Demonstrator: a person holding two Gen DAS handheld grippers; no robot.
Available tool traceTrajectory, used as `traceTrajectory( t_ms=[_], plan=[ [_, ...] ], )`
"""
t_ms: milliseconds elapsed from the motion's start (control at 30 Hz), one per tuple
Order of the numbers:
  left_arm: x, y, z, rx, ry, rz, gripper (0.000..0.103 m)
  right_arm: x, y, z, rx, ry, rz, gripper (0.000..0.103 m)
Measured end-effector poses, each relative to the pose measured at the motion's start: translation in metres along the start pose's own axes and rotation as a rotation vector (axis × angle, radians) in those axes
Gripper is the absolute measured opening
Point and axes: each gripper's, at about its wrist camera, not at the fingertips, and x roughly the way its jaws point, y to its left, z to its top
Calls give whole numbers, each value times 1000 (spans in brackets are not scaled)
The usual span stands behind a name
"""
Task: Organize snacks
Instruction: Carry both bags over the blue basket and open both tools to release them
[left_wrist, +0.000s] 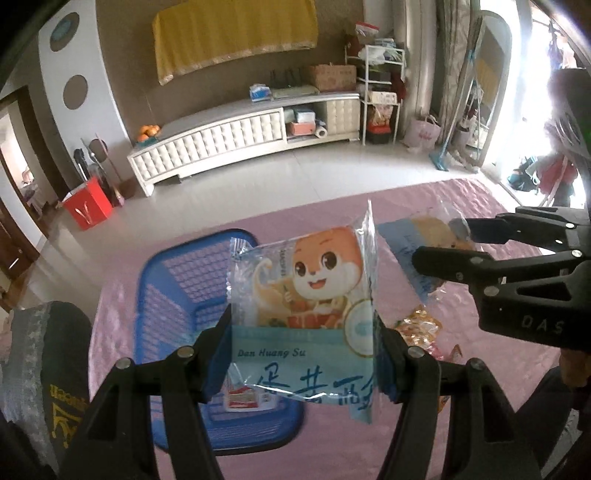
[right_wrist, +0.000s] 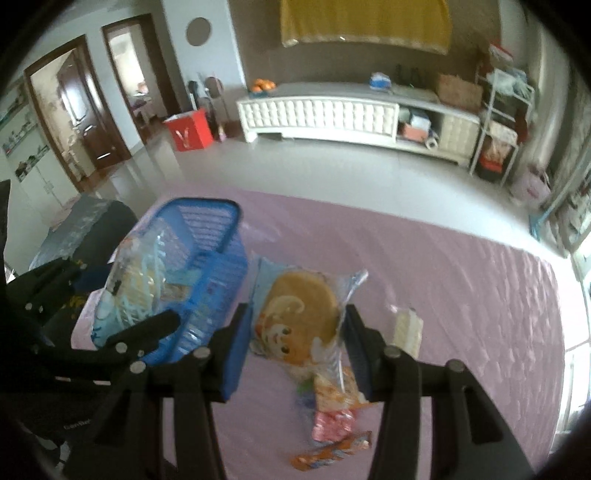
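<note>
- Between your left claw's (left_wrist: 301, 363) blue-padded fingers, the pale-blue plastic snack packet printed with an orange cartoon squirrel (left_wrist: 303, 314) is pinched by its two side edges, standing upright with its long axis pointing up and away from the claw.
- Just below and to the left of that claw sits the blue slatted plastic basket (left_wrist: 173, 295) on the pink quilted tabletop (left_wrist: 480, 206); a small red-and-white wrapper (left_wrist: 245, 400) already lies on its floor, right under the held packet.
- The coming drop turns on this: the basket's opening lies down and slightly left of your left claw, so that claw is far nearer than the right.
- Ahead of your right claw (right_wrist: 295, 354), a second clear packet holding a round golden biscuit (right_wrist: 301, 317) sits between the spread fingers. Whether the pads touch it, you cannot tell from the blur.
- Below that claw lie loose small wrapped sweets in pink and orange (right_wrist: 332, 417); to its right, a pale rectangular wafer bar (right_wrist: 406, 328).
- Likely next: lower the left packet into the basket, then release.
</note>
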Motion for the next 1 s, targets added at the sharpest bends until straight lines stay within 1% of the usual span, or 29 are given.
traceTrajectory(
  t_ms=[200,267,400,533,667,767,933,1000],
  plan=[
    [-11,50,-1,-32,6,39,62,8,41,23,-65,-33,46,53],
    [-11,71,-2,-43,9,69,62,17,52,29,-80,-30,62,53],
    [-1,103,-8,-71,29,104,62,43,71,41,-112,-9,91,53],
    [13,132,-15,-99,47,114,62,74,92,47,-144,33,111,54],
    [31,151,-18,-113,72,116,62,100,108,51,-188,65,107,53],
    [44,161,-20,-121,90,122,62,119,115,53,-190,92,104,54],
    [56,168,-23,-120,99,159,62,149,126,54,-206,143,107,53],
    [56,169,-25,-126,94,150,62,156,128,54,-209,151,108,54]
  ],
)
